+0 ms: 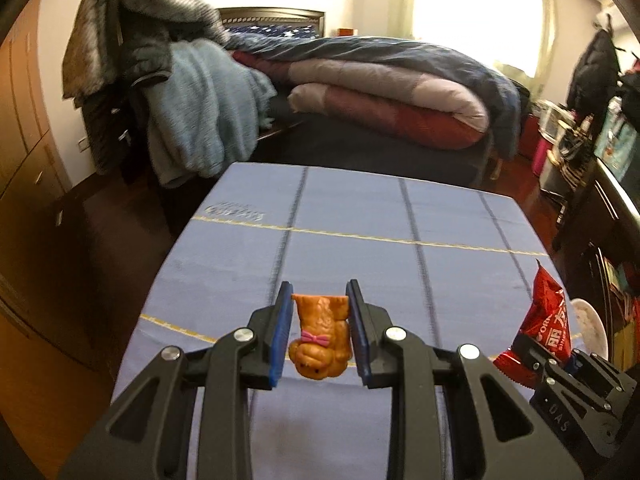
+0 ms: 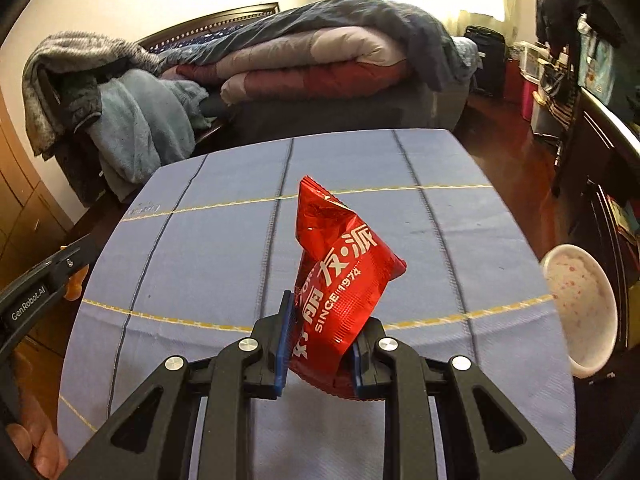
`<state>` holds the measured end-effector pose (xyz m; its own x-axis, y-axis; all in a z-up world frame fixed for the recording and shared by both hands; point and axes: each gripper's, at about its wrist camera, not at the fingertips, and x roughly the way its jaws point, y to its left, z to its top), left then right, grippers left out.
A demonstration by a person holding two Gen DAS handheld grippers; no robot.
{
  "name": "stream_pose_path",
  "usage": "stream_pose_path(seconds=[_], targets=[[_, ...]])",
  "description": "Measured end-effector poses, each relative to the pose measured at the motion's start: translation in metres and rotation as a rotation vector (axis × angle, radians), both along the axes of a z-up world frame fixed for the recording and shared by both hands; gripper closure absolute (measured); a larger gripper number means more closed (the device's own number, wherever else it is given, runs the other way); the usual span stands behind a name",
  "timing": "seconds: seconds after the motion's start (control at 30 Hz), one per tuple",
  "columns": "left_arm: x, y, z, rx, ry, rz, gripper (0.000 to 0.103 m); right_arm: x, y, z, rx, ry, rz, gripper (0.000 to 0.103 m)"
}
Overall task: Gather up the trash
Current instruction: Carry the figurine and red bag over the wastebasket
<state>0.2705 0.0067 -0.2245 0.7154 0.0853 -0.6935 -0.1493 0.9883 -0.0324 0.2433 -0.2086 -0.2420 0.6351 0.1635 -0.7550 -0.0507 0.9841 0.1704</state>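
While both items are carried above it, the table (image 2: 208,248) is seen as a broad flat surface under a lavender-blue woven cloth, crossed by dark stitched lines and thin yellow ones; nothing else is seen lying on the cloth in either view. Just off its right edge, towards the near corner, a round white bin (image 2: 580,308) with a speckled inside is seen, its mouth facing the table, and it is judged to be where the trash is meant to go.

A crinkled red foil wrapper (image 2: 340,280) with white lettering is held upright by the right tongs (image 2: 318,354), closed tightly on its lower end, so the loose, puffed upper part stands free over the middle of the table. The thin film is likely pinched low so that it cannot slip or fold out of the pads.

Smallest is a brown dog figurine (image 1: 320,336) with a pink bow, glossy and lumpy in shape, gripped head-down between the blue pads of the left tongs (image 1: 318,334), which are closed firmly on its sides above the near left part of the table. Being hard and rounded, it is judged to need this squeeze across its flanks.
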Motion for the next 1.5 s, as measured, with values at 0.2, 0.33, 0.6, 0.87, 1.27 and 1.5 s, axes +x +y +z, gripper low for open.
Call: stream_pose_path(seconds=[0.2, 0.33, 0.6, 0.87, 1.27, 1.5], targets=[[0.002, -0.037, 0.004, 0.012, -0.005, -0.073, 0.075, -0.009, -0.031, 0.005, 0.016, -0.01, -0.05, 0.079], [0.004, -0.06, 0.006, 0.016, -0.008, -0.124, 0.075, -0.013, -0.05, 0.005, 0.023, -0.013, -0.08, 0.079], [0.006, -0.09, 0.01, 0.03, -0.021, -0.187, 0.075, -0.022, -0.081, 0.001, 0.039, -0.011, -0.135, 0.079], [0.01, -0.122, 0.013, 0.039, -0.026, -0.256, 0.075, -0.03, -0.106, -0.002, 0.042, -0.015, -0.184, 0.079], [0.018, -0.194, 0.007, 0.04, -0.028, -0.409, 0.075, -0.045, -0.167, -0.007, 0.046, -0.013, -0.317, 0.079], [0.021, -0.241, 0.005, 0.036, -0.028, -0.507, 0.075, -0.052, -0.205, -0.011, 0.047, -0.011, -0.4, 0.079]])
